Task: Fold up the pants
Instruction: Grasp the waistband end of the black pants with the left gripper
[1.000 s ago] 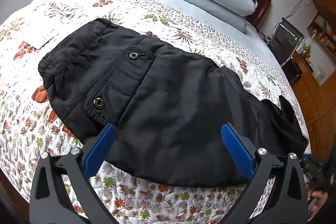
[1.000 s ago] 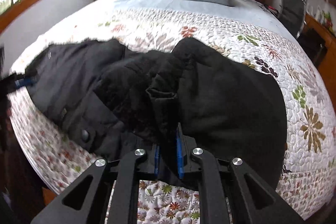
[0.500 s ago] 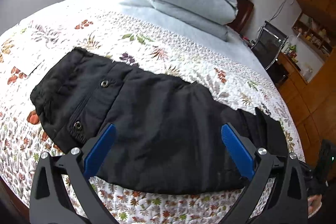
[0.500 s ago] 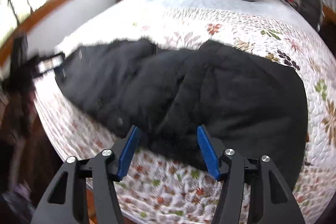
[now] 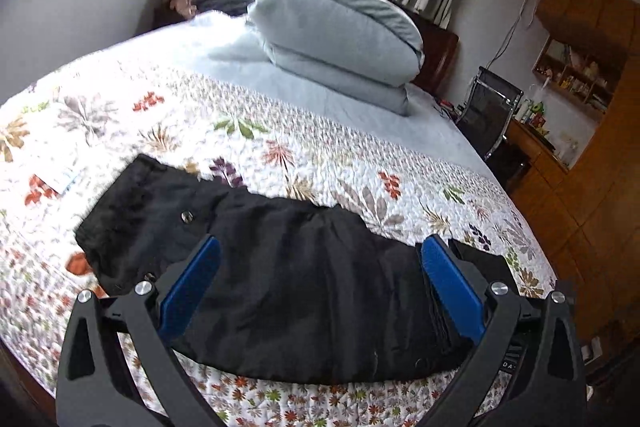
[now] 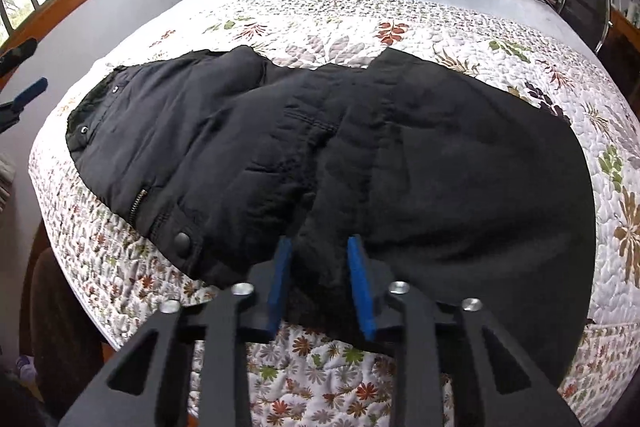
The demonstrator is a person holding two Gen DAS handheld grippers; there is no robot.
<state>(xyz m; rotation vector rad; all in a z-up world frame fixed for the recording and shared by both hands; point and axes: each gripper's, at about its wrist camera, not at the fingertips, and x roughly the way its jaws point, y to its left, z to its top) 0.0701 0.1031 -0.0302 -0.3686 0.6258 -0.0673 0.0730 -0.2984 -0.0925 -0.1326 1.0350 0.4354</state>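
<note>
Black pants (image 5: pixel 304 287) lie across the near edge of the bed, waistband at the left, legs running right; they also show in the right wrist view (image 6: pixel 400 155). My left gripper (image 5: pixel 320 287) is wide open and empty, held above the middle of the pants. My right gripper (image 6: pixel 320 275) is partly closed around a raised fold of the pants near the bed's front edge; the blue pads (image 6: pixel 280 279) stand a little apart on either side of the fabric. The left gripper's blue tip (image 6: pixel 28 93) shows at the far left of the right wrist view.
The bed has a floral quilt (image 5: pixel 320 163) and a light blue sheet, with stacked grey pillows (image 5: pixel 340 39) at the head. A black chair (image 5: pixel 488 111) and wooden shelves (image 5: pixel 580 83) stand to the right. A white paper (image 5: pixel 60 175) lies left of the pants.
My left gripper has drawn back and up from the pants, staying open. My right gripper let go of the fold, opened, and has now narrowed again around a fold of fabric.
</note>
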